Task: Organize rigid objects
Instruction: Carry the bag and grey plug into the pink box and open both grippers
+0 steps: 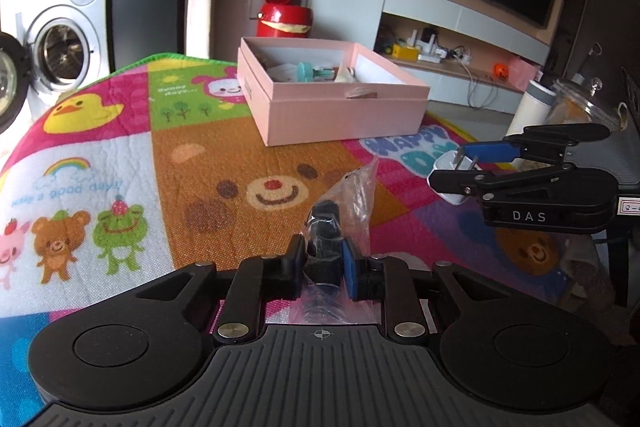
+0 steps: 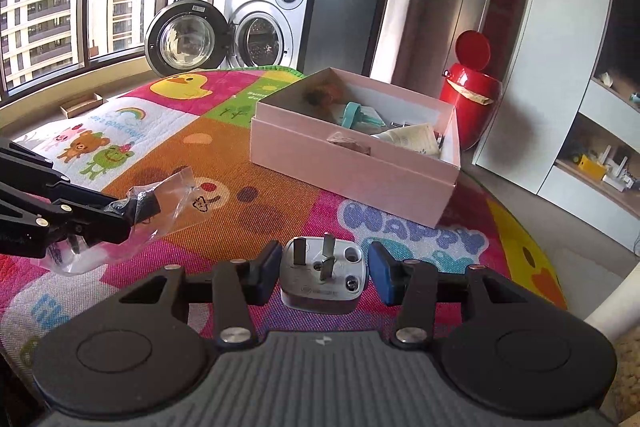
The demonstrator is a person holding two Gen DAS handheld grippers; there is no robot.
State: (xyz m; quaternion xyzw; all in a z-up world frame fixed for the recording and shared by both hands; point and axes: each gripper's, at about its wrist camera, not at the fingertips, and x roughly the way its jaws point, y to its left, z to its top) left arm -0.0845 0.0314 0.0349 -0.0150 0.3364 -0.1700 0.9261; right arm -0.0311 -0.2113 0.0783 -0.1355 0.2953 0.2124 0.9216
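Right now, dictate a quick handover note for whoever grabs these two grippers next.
Left gripper: shut on a bagged black part, lifted over the mat.
Right gripper: holds a white plug adapter, prongs pointing forward, also off the mat.
Pink box: open, ahead of both grippers, already holding a teal item and a few others.
Done: both pieces picked up.
Left: carry each to the box and release it inside, probably one at a time.

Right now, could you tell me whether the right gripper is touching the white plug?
Touching. The left wrist view shows the right gripper clamped on the white plug, held clear above the mat.
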